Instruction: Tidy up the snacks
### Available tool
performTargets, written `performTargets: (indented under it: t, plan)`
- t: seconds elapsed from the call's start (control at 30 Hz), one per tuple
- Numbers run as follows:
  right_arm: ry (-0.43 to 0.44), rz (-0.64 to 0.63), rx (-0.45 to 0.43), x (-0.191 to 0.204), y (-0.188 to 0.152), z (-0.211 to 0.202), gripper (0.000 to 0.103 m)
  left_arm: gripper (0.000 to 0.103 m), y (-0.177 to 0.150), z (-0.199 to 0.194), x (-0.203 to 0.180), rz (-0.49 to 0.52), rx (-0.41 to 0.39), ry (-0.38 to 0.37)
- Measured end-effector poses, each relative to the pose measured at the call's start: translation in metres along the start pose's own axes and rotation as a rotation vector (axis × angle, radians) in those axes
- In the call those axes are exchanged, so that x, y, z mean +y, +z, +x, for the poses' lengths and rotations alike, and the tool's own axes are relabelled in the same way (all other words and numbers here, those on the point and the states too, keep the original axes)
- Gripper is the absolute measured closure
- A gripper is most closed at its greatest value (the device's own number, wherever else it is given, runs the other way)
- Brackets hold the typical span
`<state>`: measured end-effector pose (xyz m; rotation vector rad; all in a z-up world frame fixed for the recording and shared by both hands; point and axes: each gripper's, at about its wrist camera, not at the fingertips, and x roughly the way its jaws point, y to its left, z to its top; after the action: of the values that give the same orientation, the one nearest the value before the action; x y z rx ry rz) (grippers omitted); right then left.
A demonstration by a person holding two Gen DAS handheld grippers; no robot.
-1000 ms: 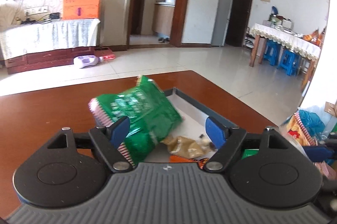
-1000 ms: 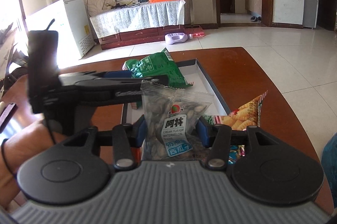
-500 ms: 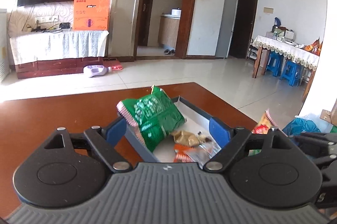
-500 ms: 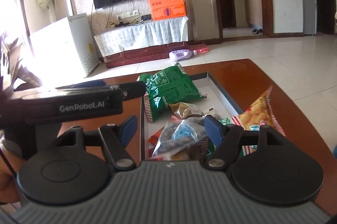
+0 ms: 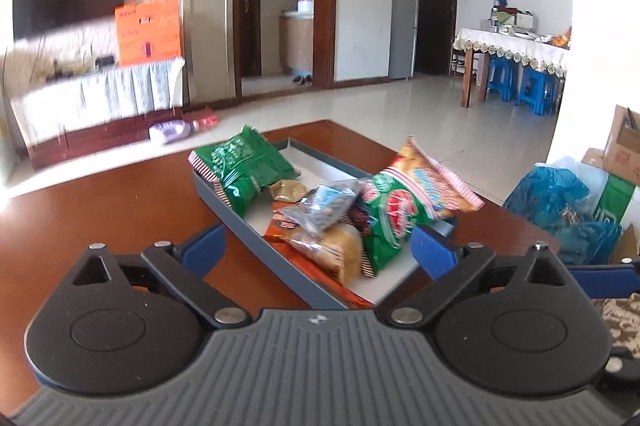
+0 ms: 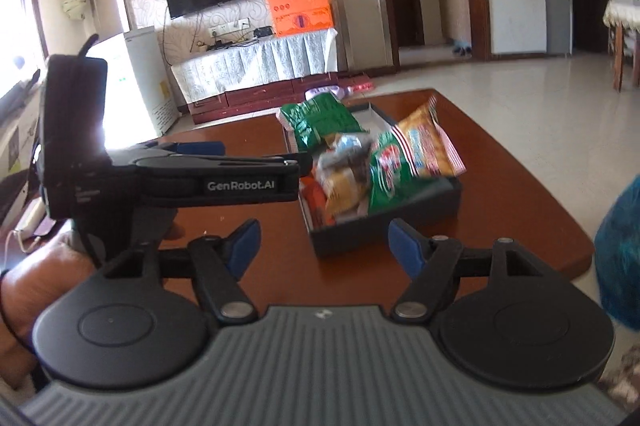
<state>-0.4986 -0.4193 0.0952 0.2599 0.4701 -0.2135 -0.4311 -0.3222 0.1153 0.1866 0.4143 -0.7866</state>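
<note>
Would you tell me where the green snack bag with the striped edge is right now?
The green snack bag lies at the far end of the grey tray on the wooden table, draped over its far-left rim, beyond the other packets.

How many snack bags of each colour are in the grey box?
Green crinkly plastic bags: 2
Golden-brown packets: 2
Orange packets: 2
Clear packet of dark seeds: 1
Total: 7 I can see in the grey box; more may hide underneath.
</note>
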Motion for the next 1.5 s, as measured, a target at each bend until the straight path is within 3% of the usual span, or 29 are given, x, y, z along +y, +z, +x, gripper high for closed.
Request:
performTargets:
  t: [0.13,0.23,0.4,0.57,0.7,0.77,0.87,1.03,1.5]
  plan:
    - [-0.005,0.017,-0.003,-0.002,-0.006,-0.011,0.030,0.000,-0.012,-0.027,-0.018,0.012,-0.033,-0.001]
    - [-0.017,0.005,0.019,0.003,-0.012,-0.012,0.026,0.000,-0.016,-0.035,-0.025,0.033,-0.029,0.076]
    - [-0.047,0.014,0.066,0.004,-0.023,-0.012,0.025,0.000,-0.019,-0.046,-0.037,0.064,-0.023,0.142]
    - [-0.075,0.018,0.099,0.004,-0.027,-0.011,0.025,0.000,-0.015,-0.057,-0.040,0.024,-0.011,0.085]
    - [-0.093,0.025,0.109,-0.001,-0.029,-0.009,0.025,0.000,-0.015,-0.073,-0.046,0.031,-0.058,0.142]
    - [-0.099,0.036,0.111,-0.005,-0.030,-0.007,0.025,0.000,-0.013,-0.079,-0.044,0.013,-0.054,0.106]
    - [-0.116,0.047,0.113,-0.010,-0.031,-0.006,0.025,0.000,-0.011,-0.086,-0.041,-0.020,-0.078,0.141]
    - [-0.120,0.057,0.123,-0.014,-0.036,-0.003,0.025,0.000,-0.009,-0.095,-0.026,-0.105,-0.072,0.124]
    - [-0.122,0.052,0.147,-0.016,-0.036,0.003,0.025,0.000,-0.013,-0.096,-0.027,-0.074,-0.067,0.129]
